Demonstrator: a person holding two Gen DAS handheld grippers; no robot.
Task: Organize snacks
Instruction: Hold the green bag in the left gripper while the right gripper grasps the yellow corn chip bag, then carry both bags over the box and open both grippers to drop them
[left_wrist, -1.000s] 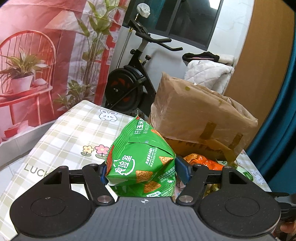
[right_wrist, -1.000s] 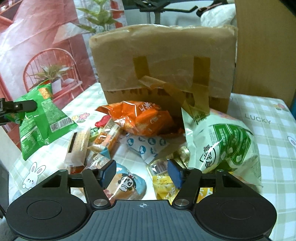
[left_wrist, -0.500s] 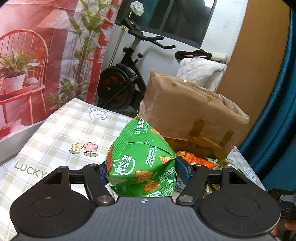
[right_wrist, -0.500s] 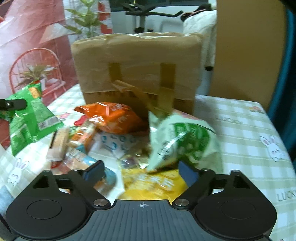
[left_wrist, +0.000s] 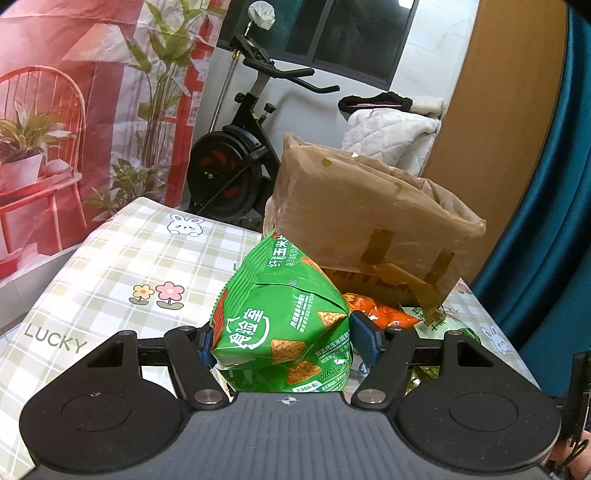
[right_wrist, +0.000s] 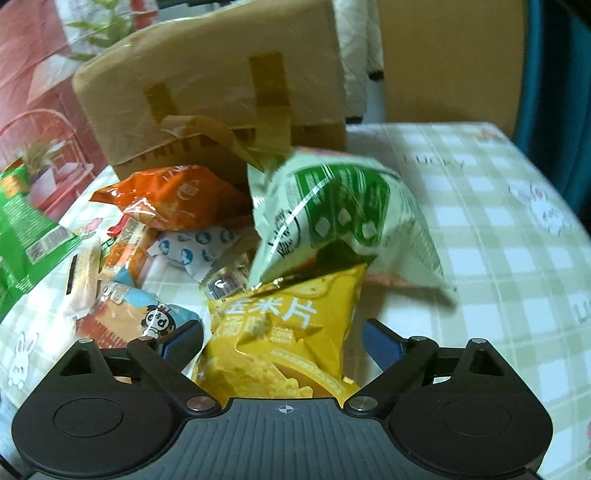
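My left gripper is shut on a green chip bag and holds it above the checked tablecloth, in front of the taped cardboard box. The green bag also shows at the left edge of the right wrist view. My right gripper is open, its jaws on either side of a yellow chip bag that lies on the table. A pale green bag leans over the yellow one. An orange bag lies against the box.
Several small snack packs lie left of the yellow bag, among them a white-blue pack. An exercise bike and a padded white cloth stand behind the table. A teal curtain hangs at the right.
My right gripper has moved forward and down, and the yellow bag now sits between its open jaws. My left gripper has kept its hold on the green bag and shifted slightly.
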